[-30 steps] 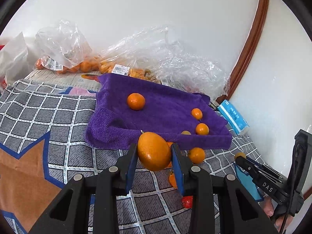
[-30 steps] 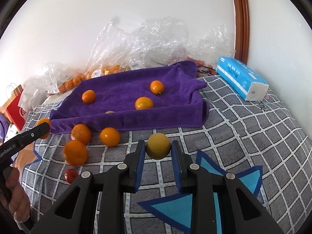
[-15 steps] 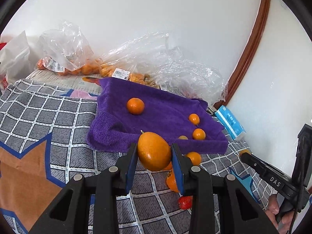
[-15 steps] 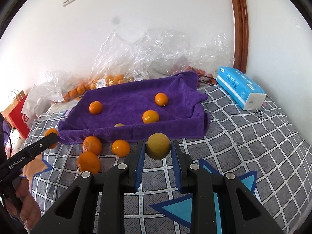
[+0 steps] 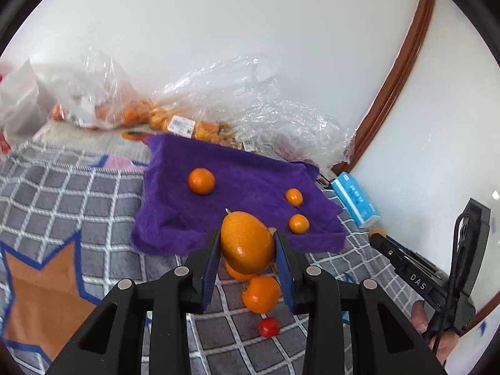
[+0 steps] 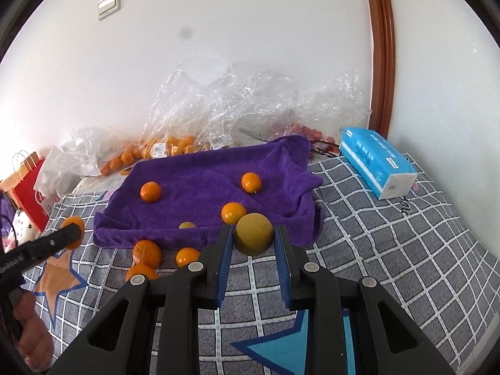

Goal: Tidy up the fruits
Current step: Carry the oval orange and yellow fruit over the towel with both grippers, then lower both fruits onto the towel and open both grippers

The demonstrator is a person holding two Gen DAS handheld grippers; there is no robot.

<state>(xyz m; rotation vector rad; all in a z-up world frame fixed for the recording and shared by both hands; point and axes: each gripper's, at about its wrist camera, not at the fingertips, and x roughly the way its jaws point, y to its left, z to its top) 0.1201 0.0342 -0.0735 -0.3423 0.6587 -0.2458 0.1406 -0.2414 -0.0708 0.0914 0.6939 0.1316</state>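
Purple towel ahead of my fingers already carries four fruits. My left gripper pinches a big orange; my right gripper pinches a smaller yellowish fruit. Loose oranges and one small red fruit below the fingers remain, I judge.

- A towel lies on the blanket, with four fruits on it.
- More fruits lie on the blanket just before the towel's near edge.
- Plastic bags sit behind the towel, against the wall.
- A tissue pack lies right of the towel.
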